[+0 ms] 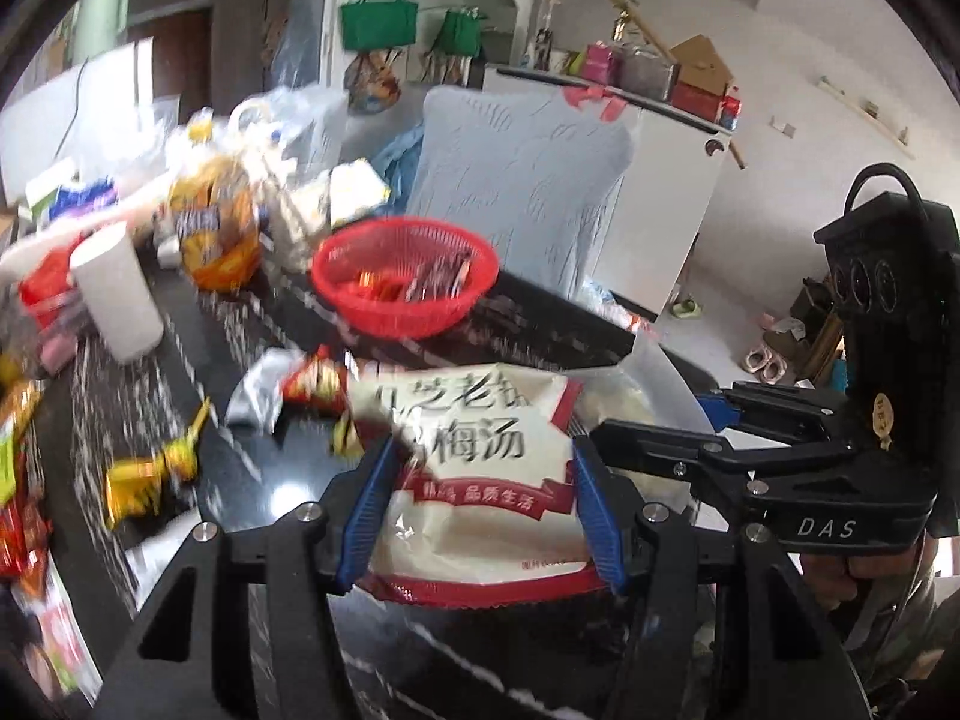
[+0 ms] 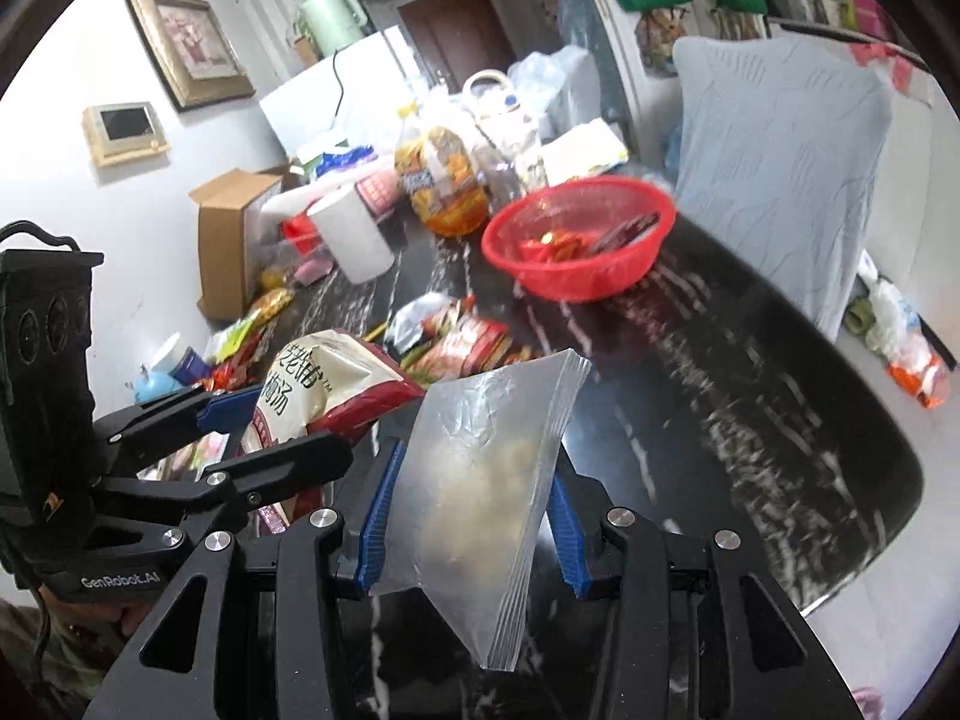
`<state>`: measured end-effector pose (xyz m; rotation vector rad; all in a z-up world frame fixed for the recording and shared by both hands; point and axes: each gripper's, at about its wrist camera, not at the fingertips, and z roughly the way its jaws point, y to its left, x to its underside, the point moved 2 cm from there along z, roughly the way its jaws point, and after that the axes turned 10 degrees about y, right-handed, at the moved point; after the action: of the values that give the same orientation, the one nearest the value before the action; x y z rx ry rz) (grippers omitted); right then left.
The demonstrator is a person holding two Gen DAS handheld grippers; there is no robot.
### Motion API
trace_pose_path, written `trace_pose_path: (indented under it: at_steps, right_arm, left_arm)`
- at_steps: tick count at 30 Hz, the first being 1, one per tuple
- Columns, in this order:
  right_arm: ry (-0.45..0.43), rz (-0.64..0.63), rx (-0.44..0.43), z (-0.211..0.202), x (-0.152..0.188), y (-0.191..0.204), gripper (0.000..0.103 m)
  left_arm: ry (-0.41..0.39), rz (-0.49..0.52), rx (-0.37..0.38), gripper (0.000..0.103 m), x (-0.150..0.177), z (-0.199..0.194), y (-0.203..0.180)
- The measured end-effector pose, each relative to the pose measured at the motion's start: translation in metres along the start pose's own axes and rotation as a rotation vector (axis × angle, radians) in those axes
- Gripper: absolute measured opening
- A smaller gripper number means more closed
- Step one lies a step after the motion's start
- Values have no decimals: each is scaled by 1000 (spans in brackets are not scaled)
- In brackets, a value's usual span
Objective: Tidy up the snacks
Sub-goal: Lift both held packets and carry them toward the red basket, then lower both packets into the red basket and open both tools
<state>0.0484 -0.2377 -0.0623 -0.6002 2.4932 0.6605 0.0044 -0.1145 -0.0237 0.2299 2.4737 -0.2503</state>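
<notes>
While your left tongs (image 1: 480,504) clench a cream-and-red snack pouch (image 1: 474,480) printed with Chinese characters, it hangs above the dark marbled counter (image 1: 240,450). A red basket (image 1: 405,276) holding wrappers sits beyond it, toward the counter's far edge.

From the right wrist, your right tongs (image 2: 468,516) grasp a clear zip bag (image 2: 480,480) with pale lumps inside. Bare counter (image 2: 750,420) stretches toward the right edge, uncluttered.

Black grippers (image 1: 480,504) with blue-padded fingers (image 2: 375,516), silver screws, white lettering.
</notes>
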Motion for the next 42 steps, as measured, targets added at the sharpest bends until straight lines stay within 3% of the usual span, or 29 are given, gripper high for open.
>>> trace_pose_path:
  at_steps: [8, 30, 37, 42]
  right_arm:
    - [-87, -26, 40, -21, -32, -9, 44]
    - [-196, -38, 83, -18, -135, -50, 44]
    - [-210, -37, 92, -2, -168, -65, 44]
    - [-193, -28, 80, 19, -183, -74, 44]
  left_arm:
    - [-64, 60, 12, 52, -40, -1, -6]
    - [-188, 139, 13, 52, -154, 29, 14]
    - [-191, 139, 13, 52, -181, 56, 32]
    - [-157, 79, 41, 52, -187, 83, 55]
